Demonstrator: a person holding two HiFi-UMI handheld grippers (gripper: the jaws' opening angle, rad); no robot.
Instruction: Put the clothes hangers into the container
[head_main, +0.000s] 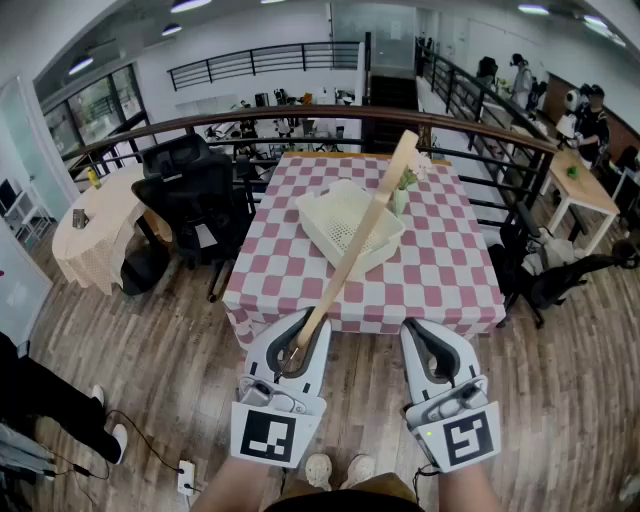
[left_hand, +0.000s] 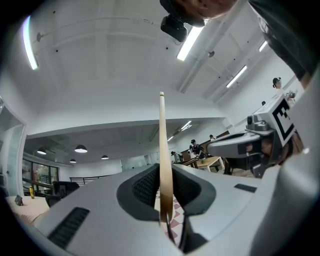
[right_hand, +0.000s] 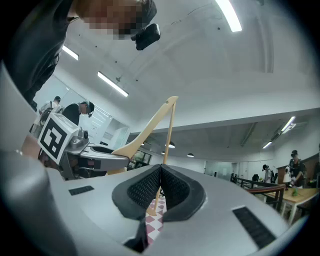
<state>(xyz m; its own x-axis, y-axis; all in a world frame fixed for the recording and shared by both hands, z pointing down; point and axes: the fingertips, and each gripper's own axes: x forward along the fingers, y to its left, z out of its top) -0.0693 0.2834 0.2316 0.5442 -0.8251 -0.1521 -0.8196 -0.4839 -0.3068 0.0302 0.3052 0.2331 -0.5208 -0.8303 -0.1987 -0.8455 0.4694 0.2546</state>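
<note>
My left gripper (head_main: 303, 322) is shut on the lower end of a pale wooden clothes hanger (head_main: 365, 230), which slants up and to the right over the table. In the left gripper view the hanger (left_hand: 162, 145) stands edge-on, pinched between the pads of the left gripper (left_hand: 163, 186). A white perforated container (head_main: 330, 238) sits on the pink-checked table (head_main: 445, 270) ahead of both grippers. My right gripper (head_main: 428, 335) is shut with nothing in it, level with the left one. In the right gripper view, the hanger (right_hand: 145, 135) rises just beyond the touching pads of the right gripper (right_hand: 160, 174).
Black office chairs (head_main: 185, 190) stand left of the table, and a round clothed table (head_main: 95, 235) lies further left. A dark railing (head_main: 300, 118) runs behind. A small potted plant (head_main: 402, 192) stands by the container. People work at a wooden desk (head_main: 585, 190) at far right.
</note>
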